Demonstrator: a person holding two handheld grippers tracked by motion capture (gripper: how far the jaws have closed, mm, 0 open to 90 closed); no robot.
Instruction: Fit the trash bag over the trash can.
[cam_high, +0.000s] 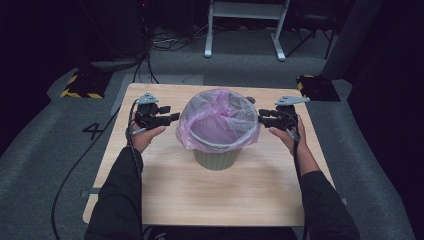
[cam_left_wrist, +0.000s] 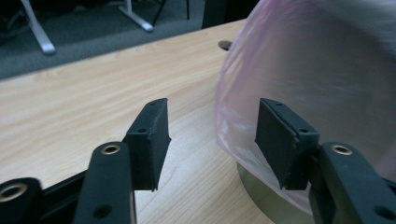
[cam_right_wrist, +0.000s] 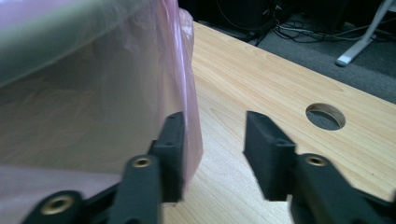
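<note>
A small round olive-green waste bin (cam_high: 216, 158) stands near the middle of the pale wooden table (cam_high: 165, 190), lined with a thin translucent pink plastic bag (cam_high: 218, 119) whose top is folded out over the rim and hangs down the outside like a skirt. The left gripper (cam_high: 174, 118) sits at nine o'clock of the bin and the right gripper (cam_high: 262, 118) at three o'clock, each just beside the film.

Both tools have their jaws spread with nothing pinched. In the left gripper view one pad (cam_left_wrist: 278, 140) stands in front of the bag's skirt and the other over bare wood; in the right gripper view one pad (cam_right_wrist: 172, 142) lies against or right next to the hanging edge, and I cannot tell if it touches.

My worry is the film itself. It is light and loosely draped, so a jaw brushing past could snag it and drag the fold off the rim, or pull the liner up out of the bin. A sideways nudge from either hand could also slide or tip so light a bin. The round cable hole (cam_right_wrist: 325, 116) in the tabletop at about one o'clock is no real threat.

I see no brand or label on the bin or bag. The only writing is a figure "4" (cam_high: 94, 130) on the grey floor, at nine o'clock off the table.
</note>
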